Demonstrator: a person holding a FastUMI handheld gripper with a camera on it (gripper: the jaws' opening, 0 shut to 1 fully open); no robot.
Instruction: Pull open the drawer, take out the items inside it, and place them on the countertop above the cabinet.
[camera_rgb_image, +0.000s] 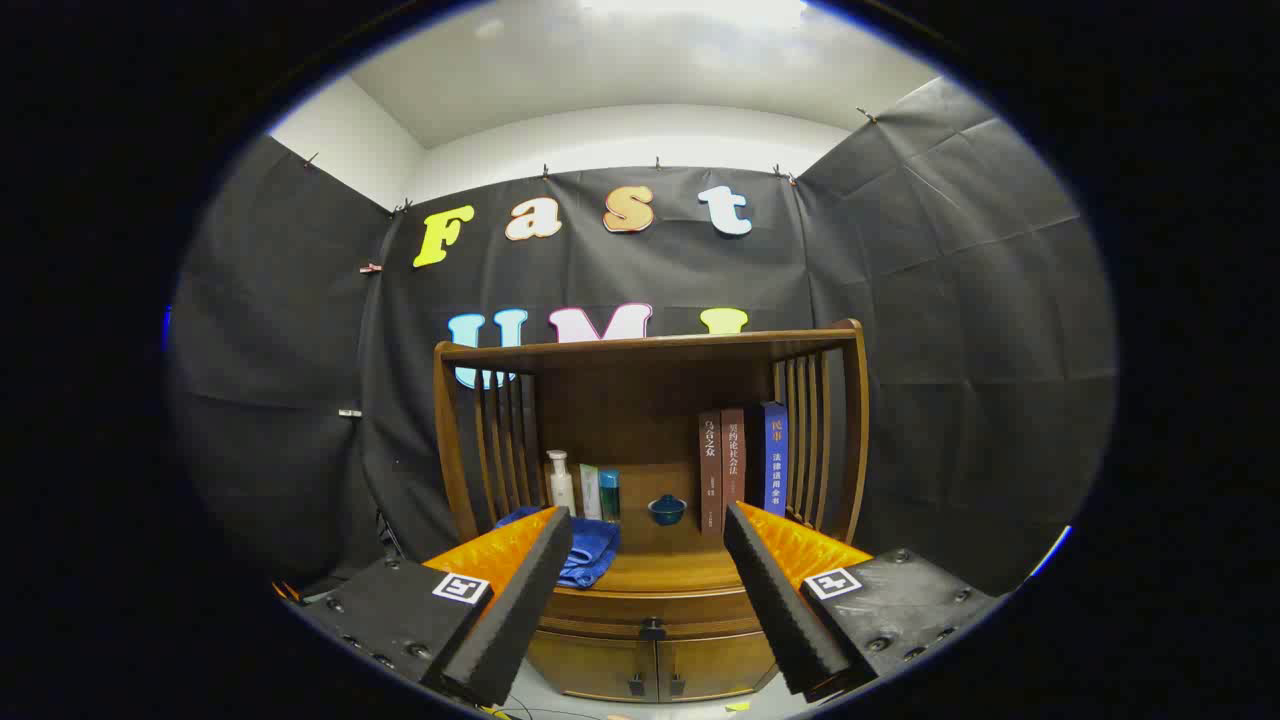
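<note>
A brown wooden cabinet (650, 620) stands ahead of me against the black booth wall. Its drawer (650, 605) sits shut below the countertop (660, 565), with a small dark knob (652, 629) at its middle. My gripper (648, 525) is open, its two foam-padded fingers (520, 600) spread wide with nothing between them. The fingers hover in front of the cabinet at countertop height, some way off the drawer front. Whatever lies in the drawer is hidden.
On the countertop lie a folded blue towel (590, 548), a white pump bottle (561, 483), two small tubes (598, 492), a little blue lidded bowl (666, 509) and three upright books (740, 462). Slatted sides and a top shelf (650, 345) enclose it. Two cupboard doors (655, 668) sit below.
</note>
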